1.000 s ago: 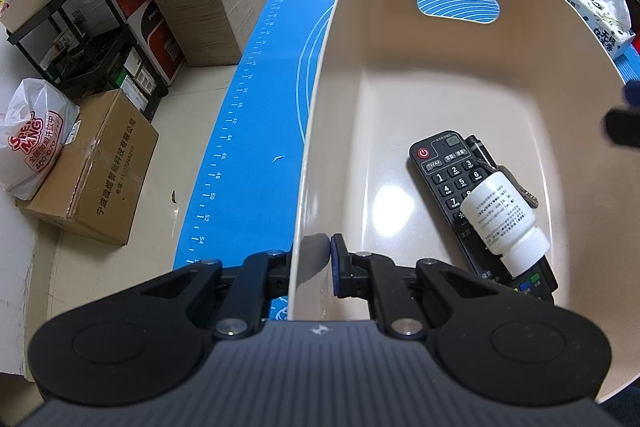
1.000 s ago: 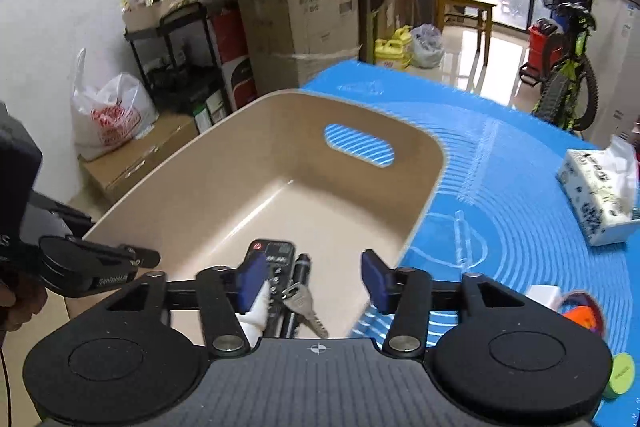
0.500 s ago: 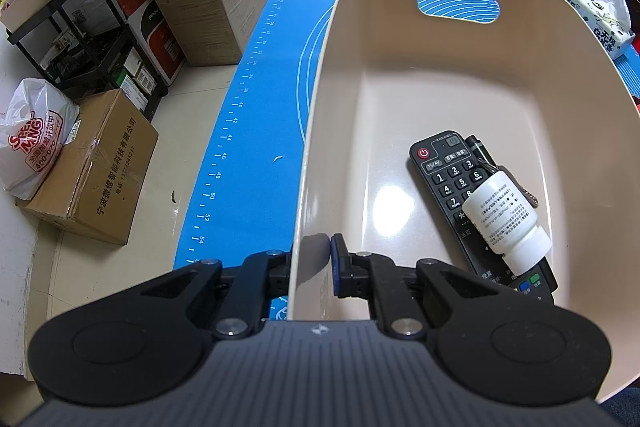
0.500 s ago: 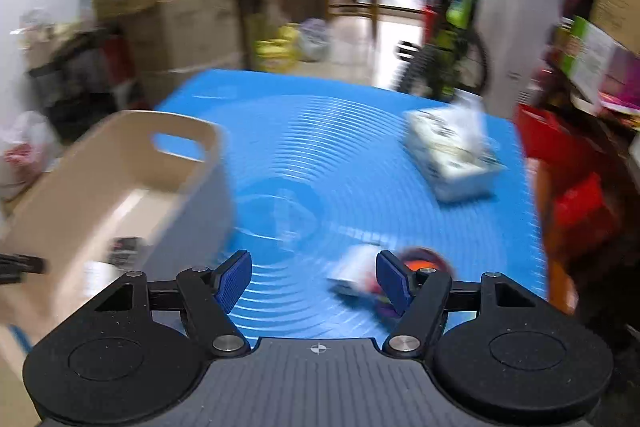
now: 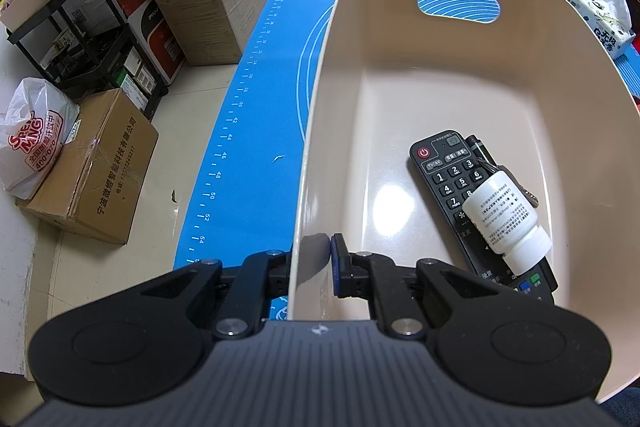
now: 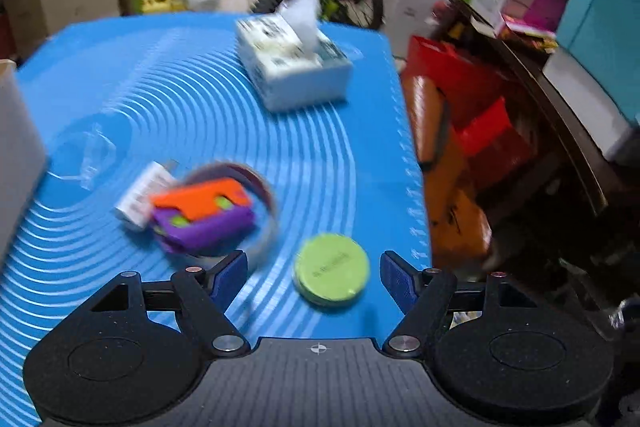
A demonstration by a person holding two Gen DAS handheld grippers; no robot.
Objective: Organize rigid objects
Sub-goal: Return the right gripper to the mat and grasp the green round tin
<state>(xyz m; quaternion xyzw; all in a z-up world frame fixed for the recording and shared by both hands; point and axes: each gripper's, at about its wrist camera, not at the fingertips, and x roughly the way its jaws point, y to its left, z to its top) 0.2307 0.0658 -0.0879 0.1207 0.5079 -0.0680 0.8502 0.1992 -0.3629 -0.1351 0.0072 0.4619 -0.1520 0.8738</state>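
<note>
My left gripper (image 5: 310,269) is shut on the near rim of the beige bin (image 5: 320,75). Inside the bin lie a black remote (image 5: 448,171), a white pill bottle (image 5: 508,219) on top of it, a black pen (image 5: 478,147) and a key. My right gripper (image 6: 314,277) is open and empty, low over the blue mat (image 6: 200,99). A round green tin (image 6: 331,269) lies between its fingers. To the left lie an orange and purple toy (image 6: 202,213) inside a ring, and a small white box (image 6: 138,197).
A tissue box (image 6: 290,63) stands at the mat's far side; it also shows in the left wrist view (image 5: 600,15). A clear plastic piece (image 6: 94,155) lies near the bin's corner (image 6: 16,147). The mat's right edge drops off to red bags. Cardboard boxes stand on the floor left (image 5: 96,167).
My right gripper has swung away from over the bin to the right, and now hovers over the green tin. The left gripper and the bin have not moved.
</note>
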